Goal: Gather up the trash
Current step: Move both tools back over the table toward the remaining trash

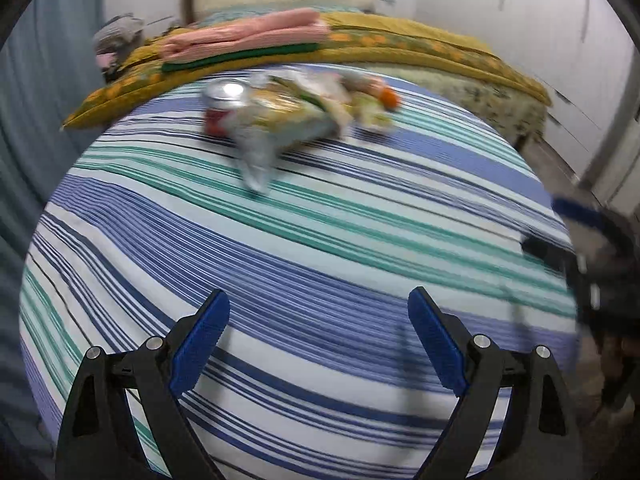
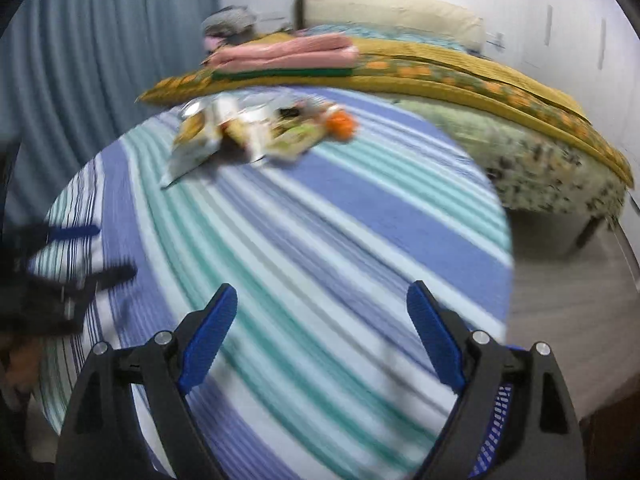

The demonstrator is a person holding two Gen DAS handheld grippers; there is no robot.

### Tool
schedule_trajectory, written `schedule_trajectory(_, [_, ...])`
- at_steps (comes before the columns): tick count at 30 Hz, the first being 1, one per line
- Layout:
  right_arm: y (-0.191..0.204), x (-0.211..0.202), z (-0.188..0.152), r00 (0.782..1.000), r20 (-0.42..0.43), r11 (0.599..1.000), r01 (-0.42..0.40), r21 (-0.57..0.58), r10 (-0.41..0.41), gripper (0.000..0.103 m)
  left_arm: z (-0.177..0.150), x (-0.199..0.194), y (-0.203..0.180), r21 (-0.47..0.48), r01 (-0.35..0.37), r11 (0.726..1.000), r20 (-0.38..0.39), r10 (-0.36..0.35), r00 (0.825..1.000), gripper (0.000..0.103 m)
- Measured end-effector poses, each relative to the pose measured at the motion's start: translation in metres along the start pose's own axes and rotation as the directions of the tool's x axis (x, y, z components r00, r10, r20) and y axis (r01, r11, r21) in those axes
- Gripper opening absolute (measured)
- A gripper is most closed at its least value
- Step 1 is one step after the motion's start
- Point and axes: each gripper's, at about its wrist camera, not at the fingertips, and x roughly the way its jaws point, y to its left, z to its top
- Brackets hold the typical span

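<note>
Where stripes run bare, trash pile [image 1: 296,120] near folded blankets [image 1: 244,42].

Two grippers: left gripper [image 1: 319,300], right gripper [image 2: 322,296], each with two blue pads; one striped sheet [image 1: 320,248]; one trash heap [image 1: 296,114], blurred: one drink can [image 1: 224,106], one crinkled snack bag [image 1: 272,132], one orange scrap [image 1: 389,98], other wrappers too smeared for count; one yellow patterned quilt [image 1: 420,46]; one pink folded blanket [image 1: 248,36]; one green folded cloth [image 1: 240,58]; one curtain [image 2: 100,60].
</note>
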Motion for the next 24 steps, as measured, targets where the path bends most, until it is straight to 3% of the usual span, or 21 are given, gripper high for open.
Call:
schedule_trajectory(11, [0.009, 0.023, -0.002, 0.999, -0.042, 1.0, -0.004, -0.007, 0.003, 0.085, 0.083, 0.076, 0.04, 0.002, -0.062, 0.998, 0.0, 0.062, 0.998, 0.093])
schedule_trajectory(13, [0.006, 0.022, 0.0, 0.999, -0.036, 1.0, -0.003, 0.003, 0.003, 0.085, 0.086, 0.082, 0.04, 0.013, -0.057, 0.998, -0.006, 0.057, 0.998, 0.083])
schedule_trajectory(15, [0.003, 0.019, 0.0, 1.0, -0.028, 1.0, -0.003, 0.014, 0.003, 0.085, 0.088, 0.085, 0.039, 0.028, -0.035, 0.999, -0.005, 0.035, 0.999, 0.051])
schedule_trajectory(18, [-0.001, 0.016, 0.003, 1.0, -0.018, 1.0, -0.003, 0.024, 0.003, 0.085, 0.085, 0.08, 0.035, 0.044, -0.047, 0.998, -0.002, 0.047, 0.999, 0.026])
schedule_trajectory(22, [-0.006, 0.014, 0.006, 1.0, -0.008, 0.999, -0.003, 0.043, 0.003, 0.085, 0.06, 0.054, 0.043, 0.004, -0.056, 0.998, -0.023, 0.056, 0.998, 0.024])
schedule_trajectory(24, [-0.005, 0.012, 0.007, 1.0, -0.003, 0.999, -0.006, 0.042, 0.006, 0.085, 0.041, 0.039, 0.05, -0.036, -0.068, 0.997, -0.051, 0.066, 0.997, 0.028])
